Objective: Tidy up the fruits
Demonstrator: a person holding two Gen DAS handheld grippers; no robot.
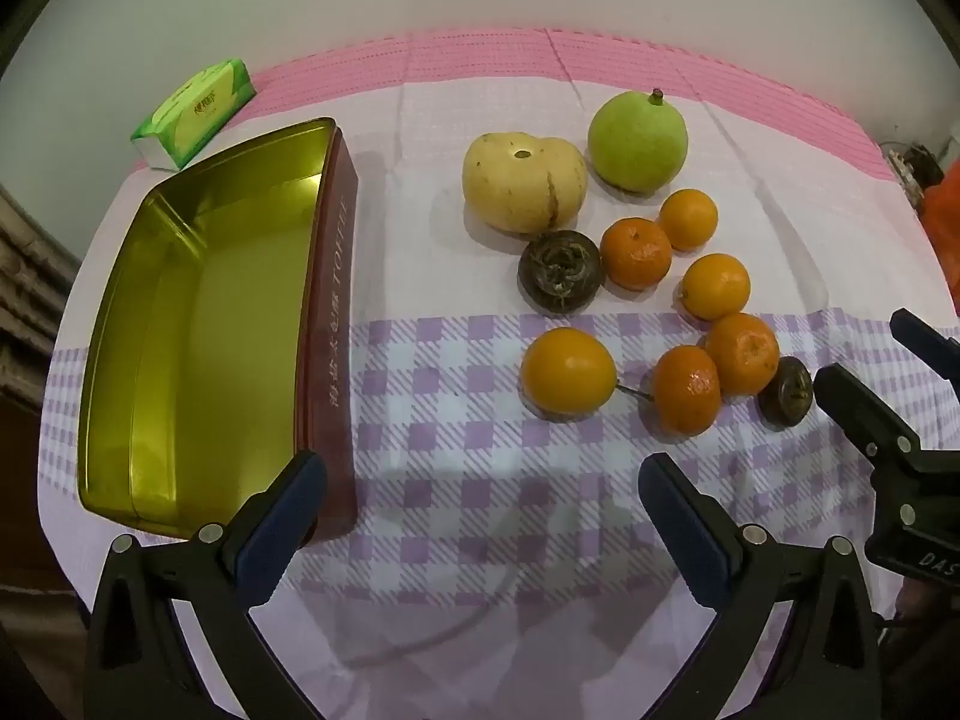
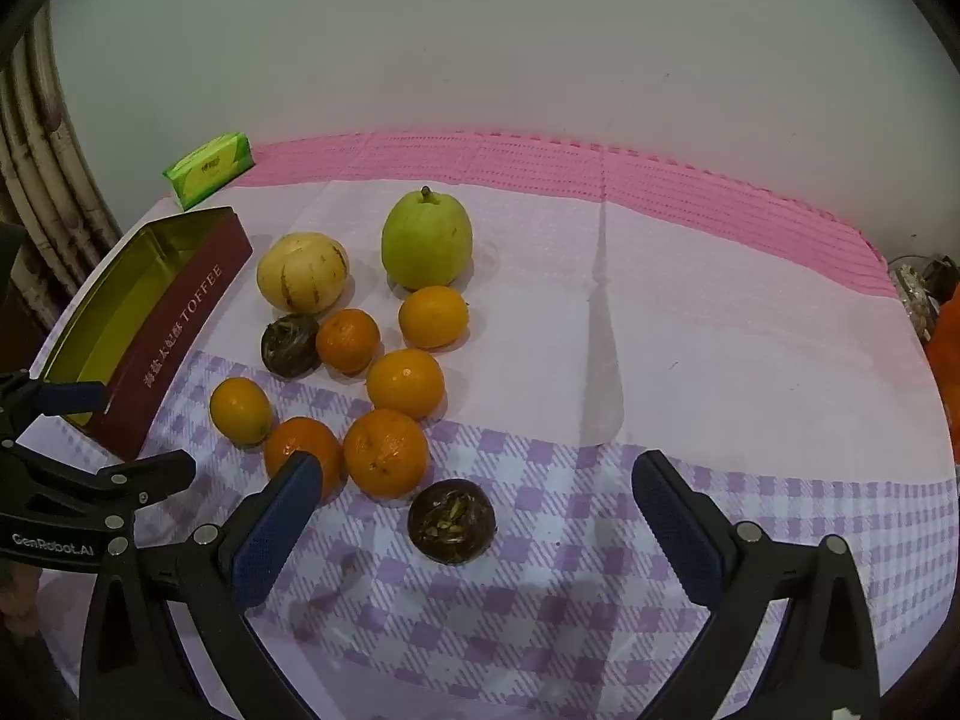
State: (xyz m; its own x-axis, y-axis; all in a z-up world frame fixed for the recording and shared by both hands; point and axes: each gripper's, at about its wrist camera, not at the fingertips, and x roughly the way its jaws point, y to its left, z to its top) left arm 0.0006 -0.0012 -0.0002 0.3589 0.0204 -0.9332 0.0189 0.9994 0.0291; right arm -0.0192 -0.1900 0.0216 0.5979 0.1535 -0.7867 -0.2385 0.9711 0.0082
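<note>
Left gripper (image 1: 480, 480): jaws wide apart, nothing between them, above the checked cloth (image 1: 456, 516).
Right gripper (image 2: 474, 480): jaws spread, empty, near a dark brown round fruit (image 2: 451, 521).
Tin: open gold-lined maroon rectangular toffee tin (image 1: 198, 330), left, empty.
Fruit: green pear (image 1: 637, 141) and pale yellow melon (image 1: 523, 181) far; small orange citrus fruits (image 1: 567, 369) clustered nearer, right of the tin.

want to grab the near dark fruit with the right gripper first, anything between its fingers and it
Nothing visible. The dark fruit lies on bare cloth just ahead of the open right gripper, in line with the gap. The nearest orange sits just beyond it to the left, apart from it.
</note>
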